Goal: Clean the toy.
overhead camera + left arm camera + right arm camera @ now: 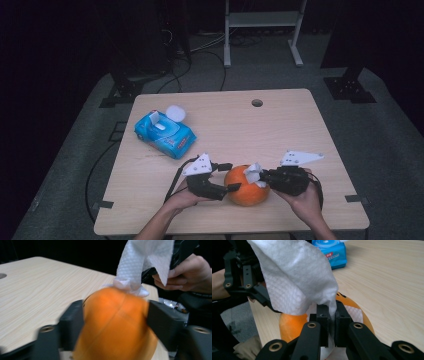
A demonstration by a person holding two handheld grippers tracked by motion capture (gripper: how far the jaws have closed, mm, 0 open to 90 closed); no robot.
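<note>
An orange pumpkin (pixel 246 189) sits near the table's front edge. My left gripper (pixel 229 177) reaches it from the left, and its two black jaws lie against the pumpkin's (pixel 115 322) sides, one on each flank; that view is blurred. My right gripper (pixel 260 176) comes from the right and is shut on a white wipe (pixel 253 172). The wipe (pixel 294 277) billows up from the closed jaws of the right gripper (pixel 332 320) and drapes onto the pumpkin's (pixel 292 325) top. In the left gripper view the wipe (pixel 142 262) hangs down to the pumpkin.
A blue pack of wipes (pixel 165 132) with its white lid flipped up lies at the table's left; it also shows far off (pixel 330 251). The wooden table (pixel 280 130) has a round hole (pixel 257 103) near the back edge. A white frame (pixel 262 20) stands on the floor behind.
</note>
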